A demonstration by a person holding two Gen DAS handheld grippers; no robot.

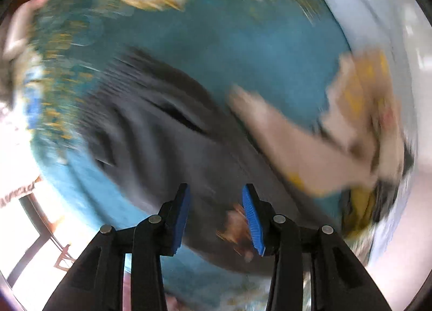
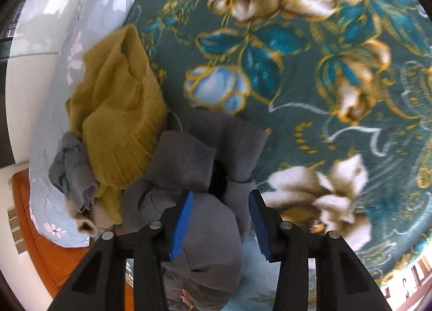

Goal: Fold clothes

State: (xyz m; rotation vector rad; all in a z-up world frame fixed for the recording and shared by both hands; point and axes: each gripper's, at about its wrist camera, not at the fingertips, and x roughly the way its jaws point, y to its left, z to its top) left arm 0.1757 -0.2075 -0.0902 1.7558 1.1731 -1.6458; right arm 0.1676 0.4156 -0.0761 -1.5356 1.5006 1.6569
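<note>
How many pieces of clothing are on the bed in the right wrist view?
3 visible: a mustard sweater at left, a grey garment under the gripper, a grey-blue item by the pillow. More may be hidden.

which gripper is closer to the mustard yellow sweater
Right, as far as the views show. The right gripper hangs over the grey garment beside the mustard sweater. The left gripper is over dark grey cloth; its blurred view shows yellow only far off.

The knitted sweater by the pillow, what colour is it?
Mustard yellow; the sweater shows best in the right wrist view.
</note>
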